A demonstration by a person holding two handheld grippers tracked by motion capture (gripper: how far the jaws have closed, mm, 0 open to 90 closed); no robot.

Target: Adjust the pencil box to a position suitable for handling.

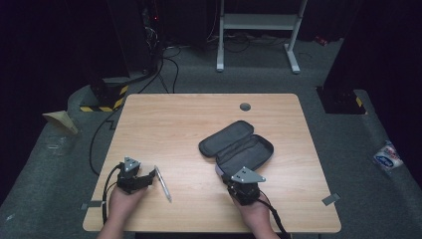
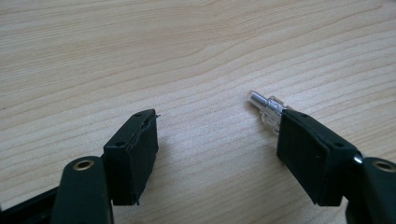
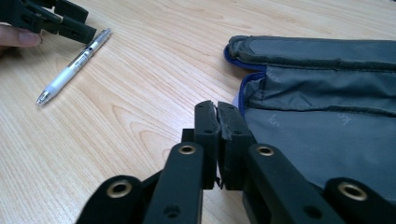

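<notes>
A white and silver pen [image 1: 163,184] lies on the wooden table [image 1: 174,124] at the front left. My left gripper [image 1: 151,177] sits just left of it, open, with bare wood between the jaws [image 2: 219,119]; the pen's clear end [image 2: 267,108] pokes out past the tip of the right-hand jaw. An open grey pencil case [image 1: 239,144] lies right of centre. My right gripper [image 1: 233,175] is at its near edge, shut, the pads pressed together [image 3: 217,109] with nothing visible between them. The case [image 3: 322,93] lies just to the right of the tips. The pen [image 3: 72,65] and left gripper [image 3: 70,23] show far left.
A round cable hole [image 1: 245,106] sits near the table's far edge. Grey tape marks [image 1: 330,199] stick at the front corners. Beyond the table stand a white frame [image 1: 259,30] and cables on the floor; a packet [image 1: 387,157] lies on the floor at right.
</notes>
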